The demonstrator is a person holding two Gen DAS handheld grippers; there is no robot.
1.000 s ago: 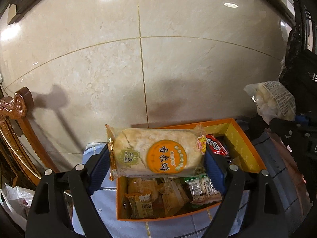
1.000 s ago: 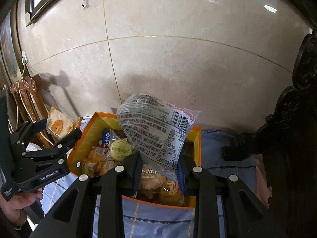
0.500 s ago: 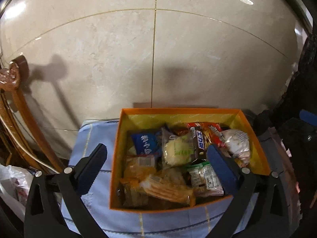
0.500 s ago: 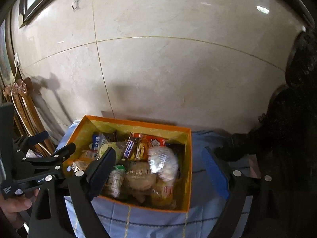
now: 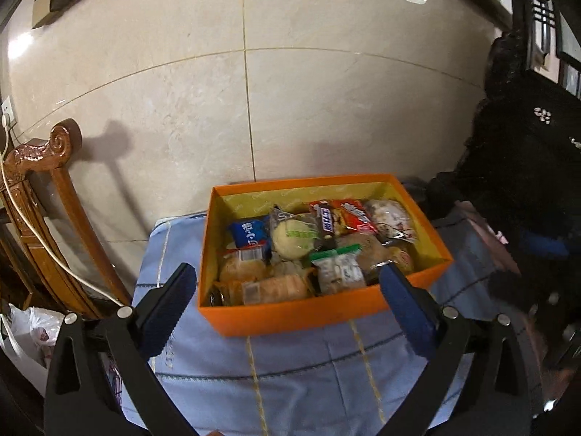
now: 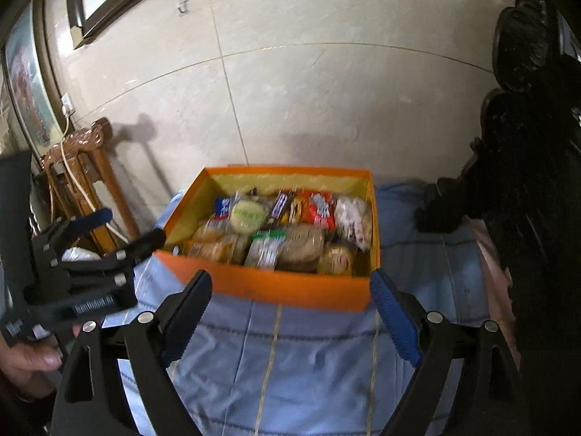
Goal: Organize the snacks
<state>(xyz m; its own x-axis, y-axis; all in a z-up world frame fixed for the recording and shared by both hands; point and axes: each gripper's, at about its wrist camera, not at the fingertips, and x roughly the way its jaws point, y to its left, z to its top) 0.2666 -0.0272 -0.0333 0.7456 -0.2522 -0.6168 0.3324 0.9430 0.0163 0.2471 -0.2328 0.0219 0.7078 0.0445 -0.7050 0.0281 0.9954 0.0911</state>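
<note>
Both packets held a second ago now lie in the orange box [image 5: 290, 314], and both tongs are pulled back, released and empty: left gripper [image 5: 290, 305], right gripper [image 6: 290, 312]. The box sits just ahead of the spread tips on the blue cloth [image 5: 308, 381]. Risk: the box looks heaped, so reaching back in could snag a wrapper or shove the light box.

The left gripper [image 5: 288, 283] is a black plastic frame with triangular cut-outs, silver round screw heads at its joints, and ribbed dark blue pads [image 5: 406, 309] lining its two fingers. The right gripper [image 6: 290, 290] has the same build, its pads [image 6: 394, 318] a brighter blue. White lettering marks the left gripper's side, and bare skin shows on the hand [image 6: 27, 358] gripping it
</note>
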